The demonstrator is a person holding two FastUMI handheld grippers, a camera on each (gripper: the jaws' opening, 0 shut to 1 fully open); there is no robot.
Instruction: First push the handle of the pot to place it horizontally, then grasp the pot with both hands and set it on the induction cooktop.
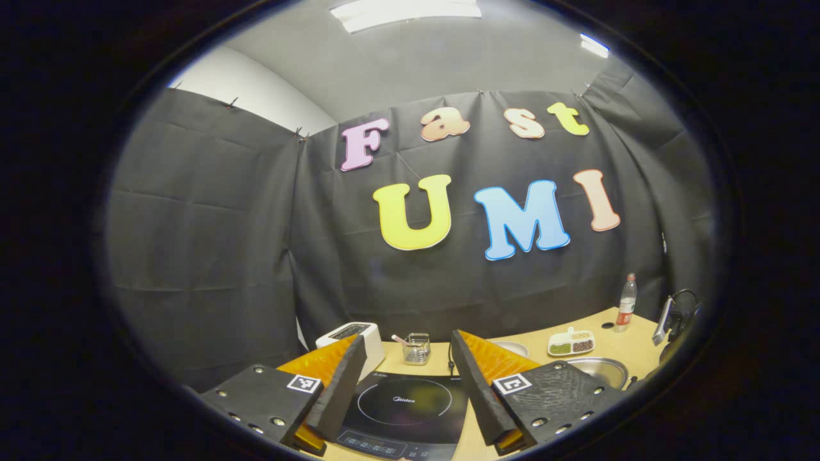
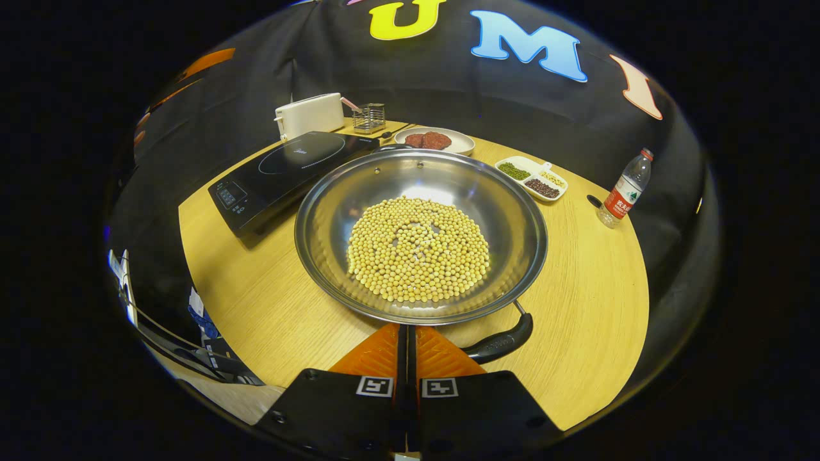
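The left hand-held gripper (image 1: 407, 368) hangs above the near edge of the induction cooktop (image 1: 403, 410), its two fingers spread wide apart with nothing between them. Behind the cooktop stand a white toaster (image 1: 355, 336) and a small wire basket (image 1: 418, 349). Off to the right the rim of the pot (image 1: 599, 370) peeks in beside a divided dish (image 1: 571, 342) and a bottle (image 1: 626, 302) (red label, clear body).

The right hand-held gripper (image 2: 407, 339) sits low at the near edge of the counter (image 2: 596, 307), fingers pressed together, holding nothing. Its tips are just short of the pot's rim, next to the dark handle (image 2: 503, 342), which juts from the near right of the rim and curves toward the gripper. The steel pot rests on the counter with a round bed of soybeans (image 2: 418, 248) in it, just to the right of the cooktop. A plate (image 2: 435, 139) of reddish food lies behind it.
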